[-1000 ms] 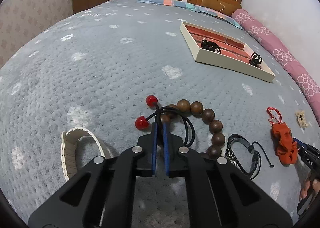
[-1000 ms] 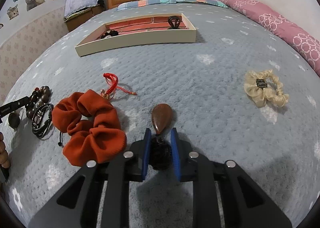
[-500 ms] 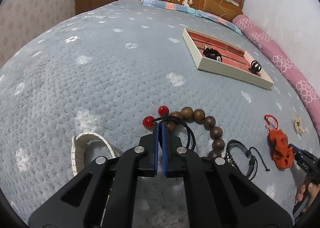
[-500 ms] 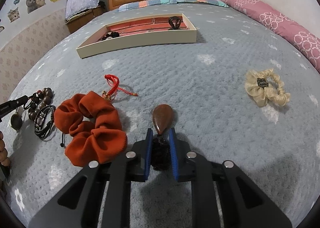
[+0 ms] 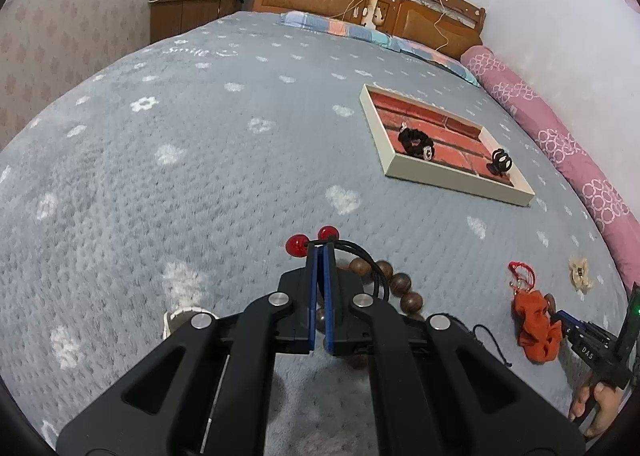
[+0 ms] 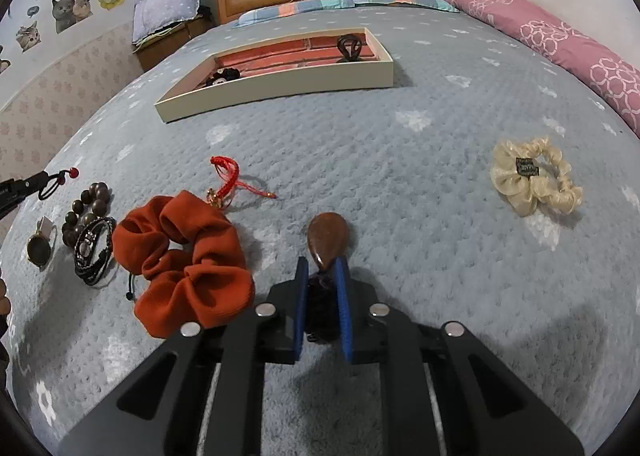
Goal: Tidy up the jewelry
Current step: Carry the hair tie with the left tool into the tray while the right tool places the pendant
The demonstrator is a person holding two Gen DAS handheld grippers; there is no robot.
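Observation:
My left gripper [image 5: 320, 247] is shut on a black hair tie with two red beads [image 5: 297, 245] and holds it lifted above the grey bedspread. It also shows in the right wrist view [image 6: 60, 179]. My right gripper [image 6: 322, 264] is shut on a brown teardrop hair clip [image 6: 329, 237] low over the bed. A cream tray with a red brick-pattern floor [image 5: 416, 171] [image 6: 280, 86] lies further up the bed and holds a black scrunchie [image 5: 414, 141] and a black clip [image 5: 501, 161].
On the bed lie a wooden bead bracelet [image 6: 86, 206], a black cord bracelet [image 6: 94, 252], a watch [image 6: 39, 248], an orange scrunchie [image 6: 184, 264], a red cord charm [image 6: 228, 180] and a cream scrunchie [image 6: 534, 180]. A pink bolster [image 5: 576, 168] lines the right edge.
My left gripper closed on the hair tie and lifted it off the bead bracelet. My right gripper closed tighter on the brown clip.

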